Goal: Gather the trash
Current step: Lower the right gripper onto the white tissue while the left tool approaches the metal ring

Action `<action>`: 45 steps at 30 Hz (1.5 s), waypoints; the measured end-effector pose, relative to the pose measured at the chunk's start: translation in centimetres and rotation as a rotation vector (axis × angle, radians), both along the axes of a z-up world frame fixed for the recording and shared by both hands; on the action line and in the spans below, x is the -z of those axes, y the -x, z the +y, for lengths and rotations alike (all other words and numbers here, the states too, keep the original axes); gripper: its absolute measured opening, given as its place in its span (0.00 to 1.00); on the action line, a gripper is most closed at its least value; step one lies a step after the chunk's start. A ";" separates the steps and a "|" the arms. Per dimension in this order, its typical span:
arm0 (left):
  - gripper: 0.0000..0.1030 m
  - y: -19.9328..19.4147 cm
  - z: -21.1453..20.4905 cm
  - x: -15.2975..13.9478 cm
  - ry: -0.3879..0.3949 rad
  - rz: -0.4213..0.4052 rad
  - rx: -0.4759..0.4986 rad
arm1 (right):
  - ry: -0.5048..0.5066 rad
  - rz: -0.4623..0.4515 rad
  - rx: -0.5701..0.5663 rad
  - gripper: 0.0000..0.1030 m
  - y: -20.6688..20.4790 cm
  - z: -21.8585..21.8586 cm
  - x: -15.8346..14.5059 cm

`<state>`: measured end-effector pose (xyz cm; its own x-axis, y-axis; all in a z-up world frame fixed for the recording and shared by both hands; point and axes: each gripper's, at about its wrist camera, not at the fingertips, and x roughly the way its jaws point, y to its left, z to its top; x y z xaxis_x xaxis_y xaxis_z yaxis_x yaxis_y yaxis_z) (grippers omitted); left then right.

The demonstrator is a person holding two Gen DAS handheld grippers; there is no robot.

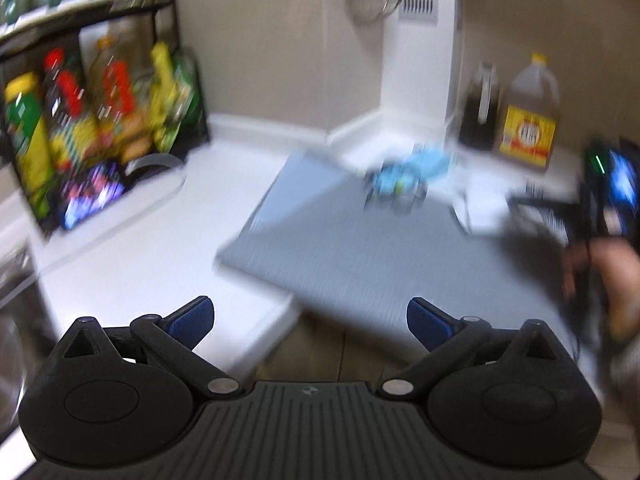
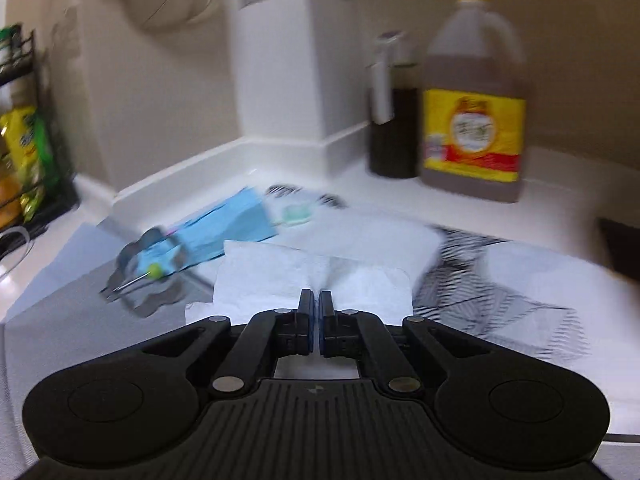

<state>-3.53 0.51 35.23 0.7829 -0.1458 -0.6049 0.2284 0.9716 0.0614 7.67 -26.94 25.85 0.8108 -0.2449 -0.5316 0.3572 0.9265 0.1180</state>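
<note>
White napkin (image 2: 312, 284) dead ahead at twelve o'clock, right gripper (image 2: 314, 300) pinched shut just short of it, left gripper (image 1: 310, 314) gaping, farther back.

I see bare counter (image 1: 132, 264) open at centre left. A rack (image 1: 100, 120) blocks upper left; jug (image 2: 474, 96) and dark bottle (image 2: 394, 120) block upper right.

Motion blur smears the rack bottles (image 1: 72, 120) and the blue litter (image 1: 408, 176); labels unreadable. The person's hand (image 1: 612, 280) is cut by the frame edge. Whether the right gripper (image 2: 315, 300) pinches the paper towel (image 2: 280, 276) cannot be told.
</note>
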 end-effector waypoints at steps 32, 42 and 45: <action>1.00 -24.2 -14.0 8.8 -0.022 0.206 0.147 | 0.035 0.182 -0.041 1.00 -1.0 -1.2 2.1; 1.00 -23.3 -13.8 9.5 0.009 0.114 0.123 | 0.040 0.185 -0.043 1.00 -1.1 -1.2 2.1; 1.00 -23.2 -13.8 9.6 0.015 0.091 0.120 | 0.041 0.185 -0.043 1.00 -1.1 -1.2 2.2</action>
<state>19.64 -13.27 25.67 0.7012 -0.2451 -0.6695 0.3474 0.9375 0.0206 8.80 -28.10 23.70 0.7106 -0.2366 -0.6627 0.3295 0.9440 0.0163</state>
